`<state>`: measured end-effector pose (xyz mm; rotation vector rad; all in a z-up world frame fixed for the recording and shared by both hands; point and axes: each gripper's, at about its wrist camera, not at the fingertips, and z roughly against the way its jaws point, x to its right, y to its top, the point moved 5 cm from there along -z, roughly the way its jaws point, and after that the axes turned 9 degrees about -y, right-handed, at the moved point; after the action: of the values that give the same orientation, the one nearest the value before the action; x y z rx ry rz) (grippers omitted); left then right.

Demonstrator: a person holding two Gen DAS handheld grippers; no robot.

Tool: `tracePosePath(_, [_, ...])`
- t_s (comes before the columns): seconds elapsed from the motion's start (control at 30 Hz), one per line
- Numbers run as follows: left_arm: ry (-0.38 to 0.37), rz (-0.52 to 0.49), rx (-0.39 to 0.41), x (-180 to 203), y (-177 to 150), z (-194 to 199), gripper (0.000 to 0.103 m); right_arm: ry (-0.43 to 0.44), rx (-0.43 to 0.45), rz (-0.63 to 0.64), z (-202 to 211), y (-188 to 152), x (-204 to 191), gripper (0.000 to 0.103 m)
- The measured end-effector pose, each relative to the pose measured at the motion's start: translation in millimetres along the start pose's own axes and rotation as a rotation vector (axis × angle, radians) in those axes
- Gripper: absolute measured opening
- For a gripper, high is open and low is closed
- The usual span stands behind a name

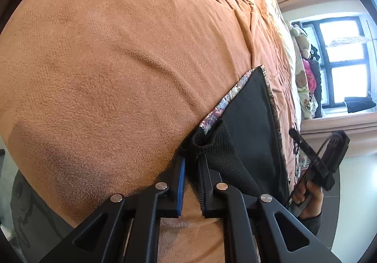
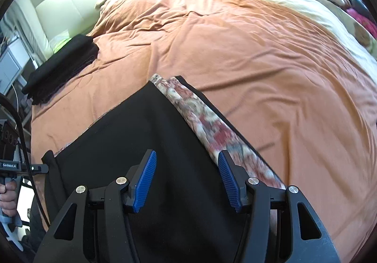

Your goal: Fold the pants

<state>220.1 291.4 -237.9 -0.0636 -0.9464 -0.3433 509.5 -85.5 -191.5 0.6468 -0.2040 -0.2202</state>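
Observation:
Black pants with a floral red-and-cream band lie flat on the orange bedspread. In the left wrist view my left gripper is shut on a bunched black corner of the pants near the bed's edge. The same left gripper shows at the left of the right wrist view, pinching that corner. My right gripper hovers over the black cloth beside the floral band, open, its blue pads wide apart with nothing gripped. A hand holds the right gripper past the pants.
A folded black garment lies on the bed's far left side. Stuffed toys and bright clothes are piled by a window. A pale headboard and shelves stand to the left; the floor lies below the bed's edge.

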Motion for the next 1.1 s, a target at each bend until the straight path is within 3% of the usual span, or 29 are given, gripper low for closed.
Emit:
tracePosePath(0.3, [-0.002,0.006,0.006,-2,-3,1,0.008,0.023,0.012,0.137,-37,34,-39,0.053])
tracePosePath(0.37, [-0.006,0.01,0.005,-3,-3,1,0.008,0.013,0.011,0.167,-47,39,-46,0.045])
tracePosePath(0.47, [-0.015,0.015,0.006,-5,-3,2,0.008,0.019,-0.005,0.185,-60,47,-54,0.042])
tracePosePath(0.73, [-0.024,0.016,0.008,-8,-5,3,0.008,-0.023,-0.041,0.286,-94,56,-69,0.041])
tracePosePath(0.9, [-0.027,0.02,0.01,-8,-6,4,0.008,-0.04,-0.116,0.332,-125,53,-76,0.026])
tracePosePath(0.97, [-0.03,0.023,0.011,-9,-6,4,0.008,-0.023,-0.103,0.37,-128,51,-84,0.002])
tracePosePath(1.1, [-0.03,0.026,0.012,-9,-7,5,0.008,-0.059,-0.09,0.419,-129,55,-95,0.0])
